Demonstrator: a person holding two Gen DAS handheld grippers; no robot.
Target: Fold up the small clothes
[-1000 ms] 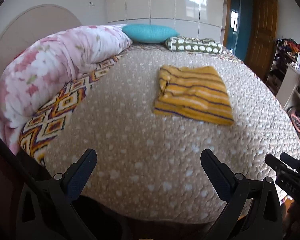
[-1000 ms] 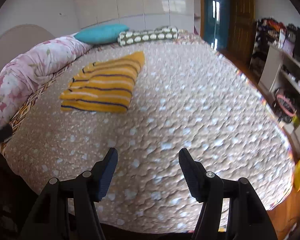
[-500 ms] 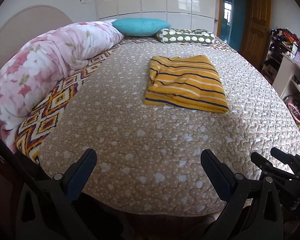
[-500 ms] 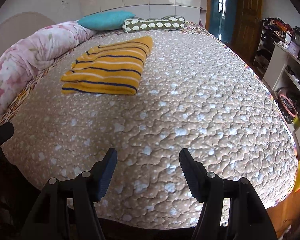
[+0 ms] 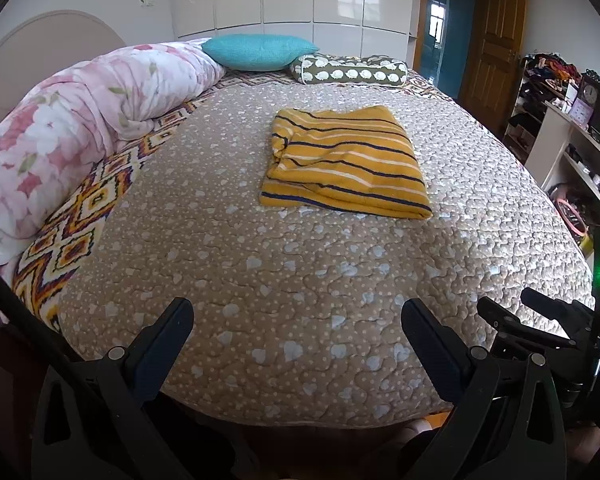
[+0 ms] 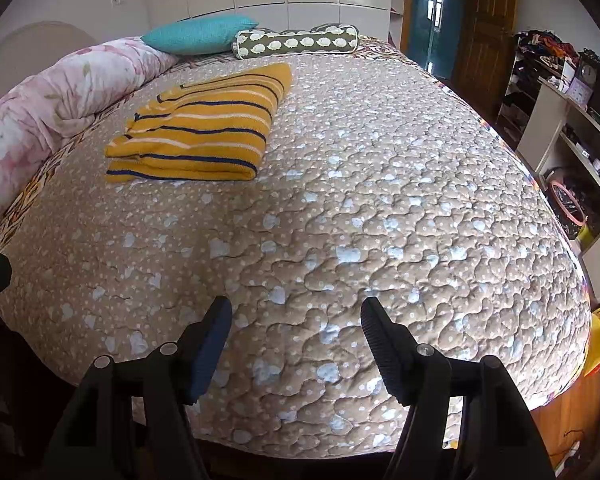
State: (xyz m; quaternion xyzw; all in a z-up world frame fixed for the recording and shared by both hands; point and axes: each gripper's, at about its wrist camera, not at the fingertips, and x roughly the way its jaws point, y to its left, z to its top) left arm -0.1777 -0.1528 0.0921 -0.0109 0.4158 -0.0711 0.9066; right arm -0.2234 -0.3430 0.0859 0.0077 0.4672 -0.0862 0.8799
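Folded yellow striped garment lies on the bed, on the quilted tan coverlet, well apart from both tools. In the left wrist view it sits in the upper centre of the frame, almost straight ahead of the left gripper, a shade right of its centreline; long axis runs away from the camera toward the pillows, near short edge facing the jaws. In the right wrist view the same garment sits in the upper left of the frame, off to the left of the right gripper. Judgement: left tool is better lined up and looks the nearer one; right would have to swing left to reach. Jaws of both tools stand wide apart, nothing between them, both low over the near edge of the bed. Right tool shows at lower right of the left view. Pink floral duvet rolled along the left side, teal pillow and patterned bolster at the far end, none touching the garment. Against the frame half a second back: garment lies the same on the coverlet, same folds; both views are nearly unchanged, garment a little further up-frame, so the tools seem drawn back slightly; jaw spread unchanged. The piece already looks folded into a compact rectangle, left edge a bit bunched.
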